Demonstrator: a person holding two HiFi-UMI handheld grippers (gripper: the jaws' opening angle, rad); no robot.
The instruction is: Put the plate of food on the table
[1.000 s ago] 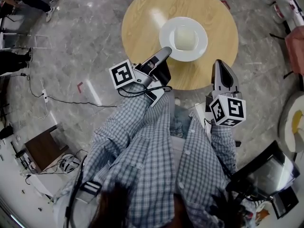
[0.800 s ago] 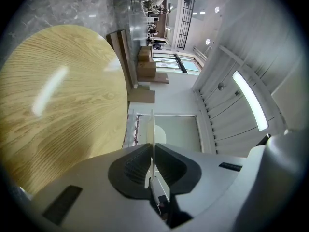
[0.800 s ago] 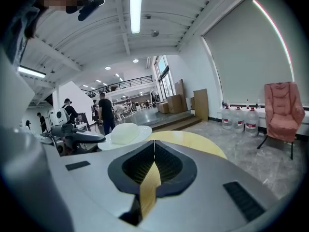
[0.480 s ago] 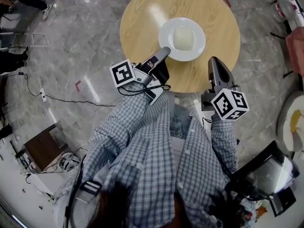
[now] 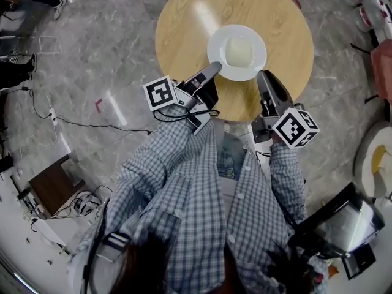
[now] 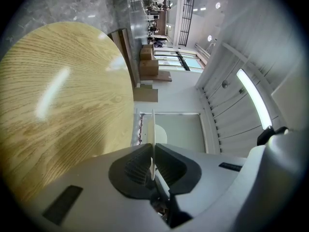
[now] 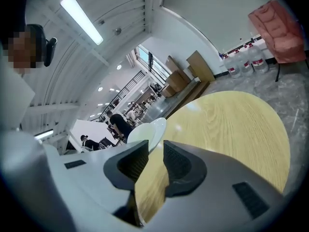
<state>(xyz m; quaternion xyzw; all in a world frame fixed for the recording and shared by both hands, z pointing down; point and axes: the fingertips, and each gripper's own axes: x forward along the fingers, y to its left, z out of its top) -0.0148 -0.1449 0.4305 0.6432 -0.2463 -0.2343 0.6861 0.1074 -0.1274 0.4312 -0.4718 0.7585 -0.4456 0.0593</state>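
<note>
The round, glossy white plate (image 5: pixel 260 46) bearing a pale domed food portion (image 5: pixel 239 51) lies on the round wood-grain table (image 5: pixel 184 23). The left gripper (image 5: pixel 213 68) clamps the plate's thin rim. The right gripper (image 5: pixel 264 76) has its ribbed jaws apart and empty.

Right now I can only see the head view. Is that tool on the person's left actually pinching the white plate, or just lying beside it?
Observer: Pinching it. In the left gripper view, the left gripper has its jaws closed on the thin rim of the plate.
Operator: And the other tool, is it holding the plate too?
Observer: No. In the right gripper view, the right gripper has its jaws apart, and only the wooden table shows between them.
Operator: So where is the plate from there?
Observer: Its rim appears just beyond the jaw tips, off toward one jaw, not inside the gap.
</note>
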